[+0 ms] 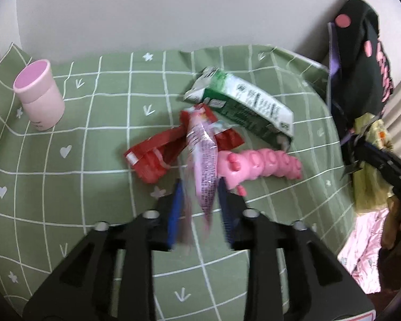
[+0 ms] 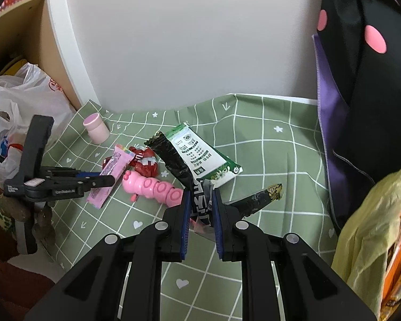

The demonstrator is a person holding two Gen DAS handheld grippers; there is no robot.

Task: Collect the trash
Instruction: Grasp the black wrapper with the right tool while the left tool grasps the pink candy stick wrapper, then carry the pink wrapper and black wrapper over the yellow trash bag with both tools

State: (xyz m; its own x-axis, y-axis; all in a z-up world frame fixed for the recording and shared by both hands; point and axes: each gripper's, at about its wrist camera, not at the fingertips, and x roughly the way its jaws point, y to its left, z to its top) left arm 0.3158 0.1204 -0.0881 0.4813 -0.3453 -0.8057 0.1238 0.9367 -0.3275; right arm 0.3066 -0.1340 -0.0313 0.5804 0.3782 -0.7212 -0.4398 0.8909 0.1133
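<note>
My left gripper [image 1: 200, 184] is shut on a pink snack wrapper [image 1: 203, 157] and holds it just above the green checked cloth [image 1: 66, 187]; it also shows in the right wrist view [image 2: 112, 180] with the pink wrapper [image 2: 109, 171]. My right gripper [image 2: 200, 195] is shut on a black wrapper [image 2: 179, 165] with gold edges. A red wrapper [image 1: 155, 155], a green and white carton [image 1: 248, 107] and a pink caterpillar toy [image 1: 256, 164] lie on the cloth beyond the left gripper.
A pink cup [image 1: 38, 95] stands at the far left of the cloth. A black bag with pink dots [image 2: 366, 85] hangs at the right, with a yellow bag [image 2: 371, 235] below it. White plastic bags [image 2: 18, 99] and a wooden shelf [image 2: 34, 32] are at the left.
</note>
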